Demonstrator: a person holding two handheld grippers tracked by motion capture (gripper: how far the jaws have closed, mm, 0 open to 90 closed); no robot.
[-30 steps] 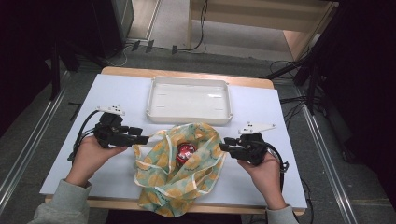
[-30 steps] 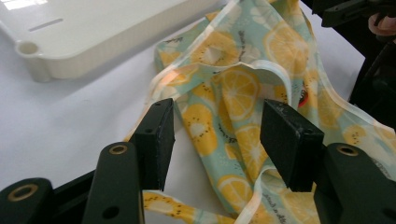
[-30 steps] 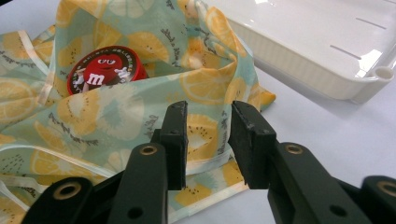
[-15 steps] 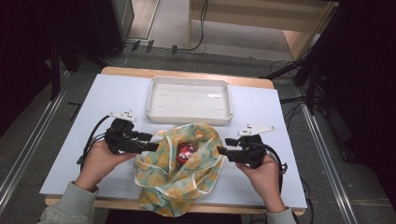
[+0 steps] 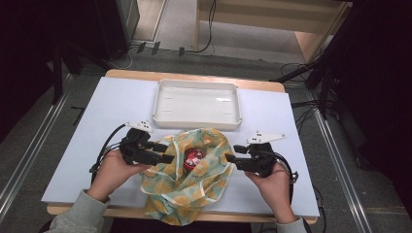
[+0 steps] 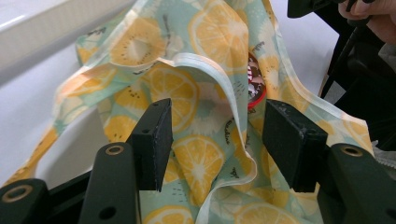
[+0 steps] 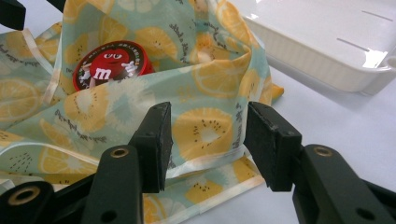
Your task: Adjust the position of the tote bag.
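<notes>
The fruit-print cloth looks light, limp and likely to slip, so both gaping tongs, left and right, should pinch its hemmed edges.

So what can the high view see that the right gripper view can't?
High view alone: both hands, left and right, the left gripper and the whole table. Right gripper view alone: the cartoon face and "m" on the red lid, and its open jaws straddling the cloth's hem. Both: the cloth, the lid and the white tray.
</notes>
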